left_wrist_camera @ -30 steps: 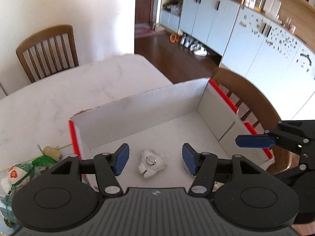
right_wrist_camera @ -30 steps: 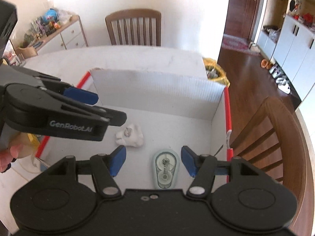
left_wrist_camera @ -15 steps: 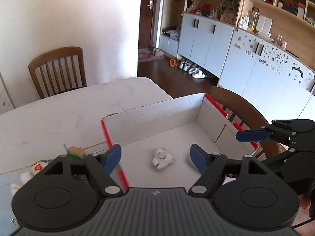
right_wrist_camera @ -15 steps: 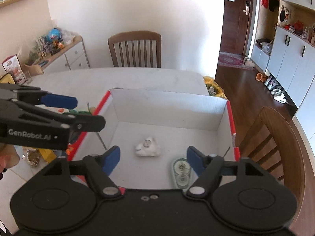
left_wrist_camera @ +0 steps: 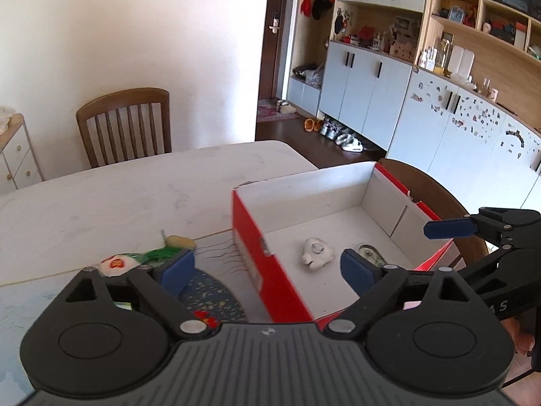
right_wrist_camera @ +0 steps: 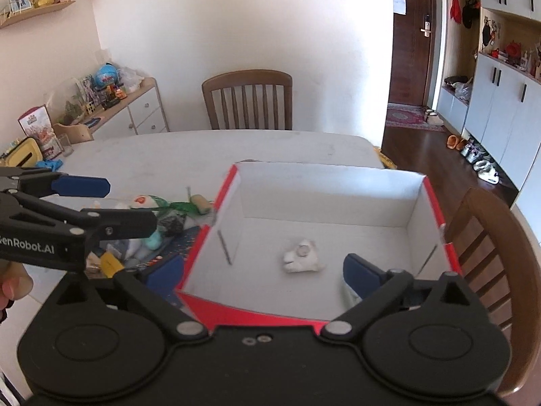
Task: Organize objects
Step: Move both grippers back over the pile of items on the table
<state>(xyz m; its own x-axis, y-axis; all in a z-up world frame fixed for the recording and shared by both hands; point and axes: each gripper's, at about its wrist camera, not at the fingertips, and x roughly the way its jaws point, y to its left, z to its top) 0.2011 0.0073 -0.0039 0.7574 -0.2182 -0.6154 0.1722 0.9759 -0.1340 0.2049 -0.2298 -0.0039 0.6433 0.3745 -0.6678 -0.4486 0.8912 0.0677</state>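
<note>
My left gripper has just spread, empty; that small white figure at one o'clock looks light and brittle, so I'd pinch its flanks.

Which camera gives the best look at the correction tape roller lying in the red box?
The left wrist view. There the tape roller lies on the floor of the red box, its oval top mostly visible beside the white lump. In the right wrist view only a pale sliver shows, hidden behind that gripper's own blue finger.
</note>
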